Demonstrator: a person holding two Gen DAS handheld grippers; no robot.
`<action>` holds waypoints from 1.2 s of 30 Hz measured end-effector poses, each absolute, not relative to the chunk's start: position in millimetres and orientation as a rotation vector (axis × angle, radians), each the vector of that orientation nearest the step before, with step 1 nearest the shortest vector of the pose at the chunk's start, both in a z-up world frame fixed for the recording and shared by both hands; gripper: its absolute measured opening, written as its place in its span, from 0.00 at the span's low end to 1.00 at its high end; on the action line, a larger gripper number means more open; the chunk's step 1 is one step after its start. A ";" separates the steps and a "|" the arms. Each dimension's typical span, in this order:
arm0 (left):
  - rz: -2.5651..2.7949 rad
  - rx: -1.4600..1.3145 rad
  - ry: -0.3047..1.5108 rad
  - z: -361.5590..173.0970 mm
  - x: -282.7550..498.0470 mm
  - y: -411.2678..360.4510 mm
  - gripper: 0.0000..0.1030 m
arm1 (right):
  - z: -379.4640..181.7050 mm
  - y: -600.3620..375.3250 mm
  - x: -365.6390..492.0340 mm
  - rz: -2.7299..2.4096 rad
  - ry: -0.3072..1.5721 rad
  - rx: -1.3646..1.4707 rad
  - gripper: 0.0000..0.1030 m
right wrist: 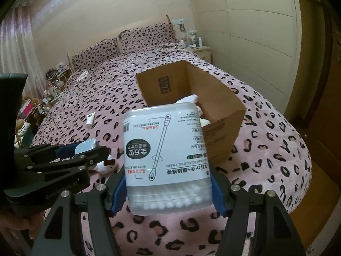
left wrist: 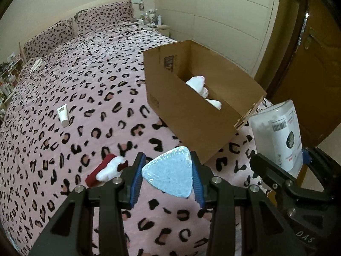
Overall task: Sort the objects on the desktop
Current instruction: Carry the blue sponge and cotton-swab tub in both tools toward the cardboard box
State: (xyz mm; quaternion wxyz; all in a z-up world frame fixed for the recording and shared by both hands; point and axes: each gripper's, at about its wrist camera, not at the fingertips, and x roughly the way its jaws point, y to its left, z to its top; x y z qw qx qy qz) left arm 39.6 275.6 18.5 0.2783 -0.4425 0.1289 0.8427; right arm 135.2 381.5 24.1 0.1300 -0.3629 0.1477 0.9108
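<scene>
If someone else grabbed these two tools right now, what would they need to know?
Left hand-held gripper: shut on a pale blue triangular piece.
Right hand-held gripper: shut on a box of cotton swabs.
Cardboard box on the bed already holds white soft items.
Left to do: drop both held things in, then fetch the white tube and the red-and-white plush lying on the leopard-print blanket.

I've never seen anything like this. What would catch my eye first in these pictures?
Probably the pink leopard-print bedspread filling the room, with an open cardboard box sitting on it. Up close, the left claw grips a pale blue triangular object, and the right claw holds a clear tub of cotton swabs before the box.
</scene>
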 end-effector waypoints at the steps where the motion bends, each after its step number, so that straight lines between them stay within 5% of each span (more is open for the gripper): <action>1: 2.258 -1.185 0.348 19.0 39.4 277.7 0.40 | 25.1 382.0 136.0 2.644 0.430 -1.050 0.65; 36: 2.201 -1.122 0.301 53.7 -9.5 335.8 0.40 | 56.5 430.4 98.3 2.634 0.394 -0.964 0.65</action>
